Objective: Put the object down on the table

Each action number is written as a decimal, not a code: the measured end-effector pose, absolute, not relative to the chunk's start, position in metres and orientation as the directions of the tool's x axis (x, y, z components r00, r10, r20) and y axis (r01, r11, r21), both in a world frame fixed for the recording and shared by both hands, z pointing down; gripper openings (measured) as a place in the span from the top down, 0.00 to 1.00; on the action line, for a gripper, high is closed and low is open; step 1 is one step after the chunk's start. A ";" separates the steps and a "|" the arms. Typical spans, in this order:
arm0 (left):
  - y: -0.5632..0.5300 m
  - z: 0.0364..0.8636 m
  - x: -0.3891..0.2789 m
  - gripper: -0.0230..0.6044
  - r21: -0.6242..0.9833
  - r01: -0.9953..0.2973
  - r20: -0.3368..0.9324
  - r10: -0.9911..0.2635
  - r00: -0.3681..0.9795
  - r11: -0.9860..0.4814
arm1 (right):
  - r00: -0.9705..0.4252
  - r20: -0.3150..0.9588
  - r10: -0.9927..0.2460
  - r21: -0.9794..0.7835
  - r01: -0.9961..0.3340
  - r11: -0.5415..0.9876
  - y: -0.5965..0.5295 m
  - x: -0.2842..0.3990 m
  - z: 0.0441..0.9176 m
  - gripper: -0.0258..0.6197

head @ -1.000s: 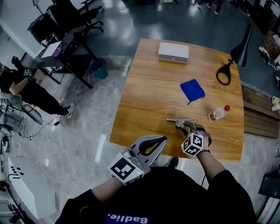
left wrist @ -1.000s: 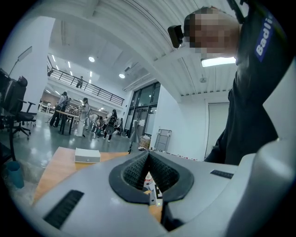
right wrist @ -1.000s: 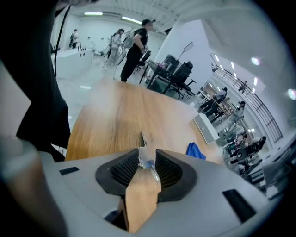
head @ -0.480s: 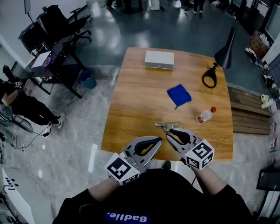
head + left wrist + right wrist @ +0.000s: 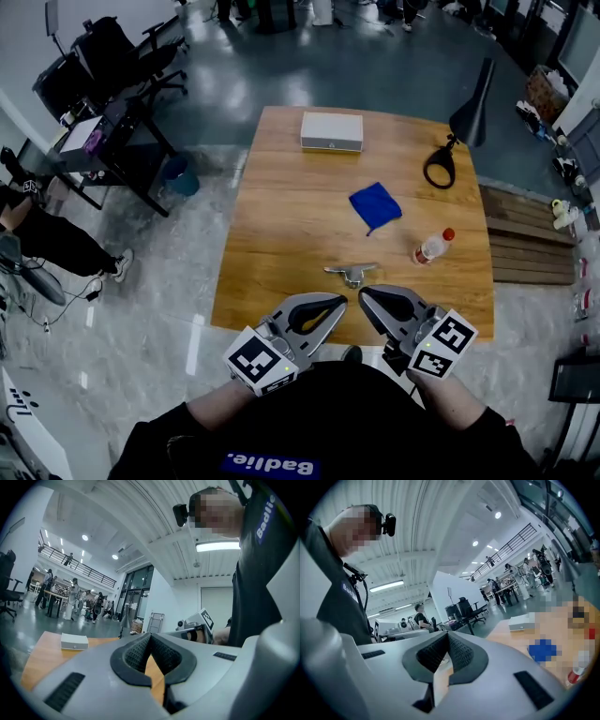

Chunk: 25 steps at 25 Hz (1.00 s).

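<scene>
A small silver metal piece [image 5: 350, 272] lies flat on the wooden table [image 5: 281, 234] near its front edge, with nothing touching it. My right gripper [image 5: 364, 294] hovers just short of it at the table's edge; its jaws are closing onto each other, pads together in the right gripper view [image 5: 447, 637], nothing between them. My left gripper [image 5: 339, 300] hangs beside it on the left, also off the piece. Its pads meet at the tip in the left gripper view [image 5: 150, 637], and it holds nothing.
Further back on the table are a blue cloth [image 5: 375, 204], a clear bottle with a red cap [image 5: 430, 247], a white box [image 5: 332, 131] and a black desk lamp [image 5: 459, 131]. Office chairs [image 5: 103, 52] and a person [image 5: 37, 225] are on the floor to the left.
My right gripper has let go of the metal piece, drawn back toward the body and closed its jaws. The piece stays on the table. My left gripper has hardly moved.
</scene>
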State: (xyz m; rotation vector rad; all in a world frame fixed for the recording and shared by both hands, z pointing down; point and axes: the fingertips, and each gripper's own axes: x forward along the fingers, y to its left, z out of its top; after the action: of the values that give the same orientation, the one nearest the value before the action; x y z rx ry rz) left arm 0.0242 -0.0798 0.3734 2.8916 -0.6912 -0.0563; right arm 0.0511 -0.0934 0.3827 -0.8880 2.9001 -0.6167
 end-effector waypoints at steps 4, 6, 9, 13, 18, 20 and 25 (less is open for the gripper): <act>-0.078 0.374 0.026 0.95 0.166 -0.440 0.004 -0.446 0.895 -0.882 | -0.840 0.051 -0.540 -0.362 -0.520 0.774 -0.089 0.050 0.374 0.95; -0.077 0.373 0.027 0.95 0.160 -0.435 0.004 -0.440 0.898 -0.886 | -0.840 0.049 -0.541 -0.356 -0.520 0.776 -0.087 0.049 0.372 0.95; -0.077 0.371 0.026 0.95 0.156 -0.434 0.005 -0.438 0.899 -0.887 | -0.839 0.051 -0.542 -0.352 -0.523 0.776 -0.087 0.048 0.370 0.95; -0.079 0.373 0.026 0.95 0.157 -0.437 0.012 -0.441 0.898 -0.886 | -0.839 0.054 -0.541 -0.343 -0.525 0.779 -0.088 0.049 0.369 0.95; -0.078 0.373 0.021 0.95 0.161 -0.445 0.006 -0.450 0.893 -0.881 | -0.835 0.051 -0.547 -0.307 -0.535 0.787 -0.085 0.047 0.360 0.95; -0.078 0.374 0.020 0.95 0.164 -0.447 0.008 -0.452 0.892 -0.880 | -0.837 0.053 -0.545 -0.285 -0.535 0.795 -0.084 0.044 0.357 0.95; -0.077 0.372 0.018 0.95 0.162 -0.446 0.005 -0.451 0.892 -0.880 | -0.837 0.059 -0.543 -0.272 -0.537 0.798 -0.082 0.041 0.353 0.95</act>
State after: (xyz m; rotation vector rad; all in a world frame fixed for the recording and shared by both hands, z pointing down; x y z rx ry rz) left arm 0.0180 -0.0770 0.3724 2.9005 -0.6927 -0.0493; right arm 0.0412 -0.0816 0.3534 -0.8886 2.9582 -0.4371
